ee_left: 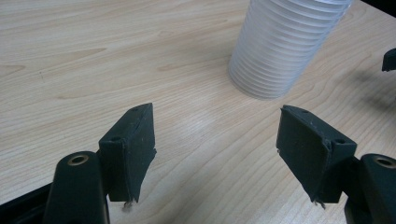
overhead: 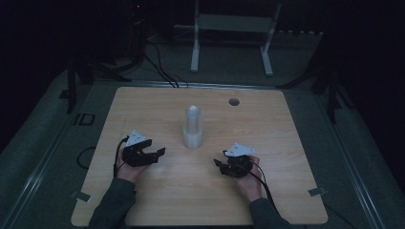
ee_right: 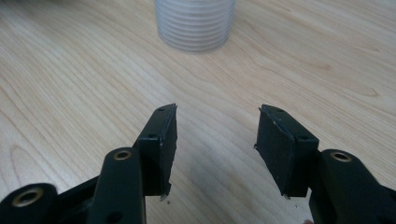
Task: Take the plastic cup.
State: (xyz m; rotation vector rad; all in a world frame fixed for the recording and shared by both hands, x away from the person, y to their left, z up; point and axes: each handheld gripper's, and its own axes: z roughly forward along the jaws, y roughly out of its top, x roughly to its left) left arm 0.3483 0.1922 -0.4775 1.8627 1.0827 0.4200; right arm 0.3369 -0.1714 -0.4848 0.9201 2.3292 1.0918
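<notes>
Centrally on the tabletop (overhead: pixel 143 200) stands an upright stack of ribbed white cups (overhead: pixel 193 126). Left gripper (overhead: pixel 152 156) and right gripper (overhead: pixel 220 164) rest either side, well apart from it, each with jaws apart and nothing between them.

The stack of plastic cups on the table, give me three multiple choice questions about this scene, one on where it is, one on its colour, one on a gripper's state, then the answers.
1. Where does the stack of cups stand on the table?
A. between and beyond the two grippers
B. at the near left corner
C. inside the right gripper

2. What colour is the stack?
A. red
B. translucent white
C. black

3. How is the left gripper?
A. shut on the stack
B. open with nothing between its jaws
C. lying upside down

Answers: 1 A, the high view shows it standing past both grippers, midway. 2 B, its ribbed walls look milky white. 3 B, bare wood shows between the jaws.
</notes>
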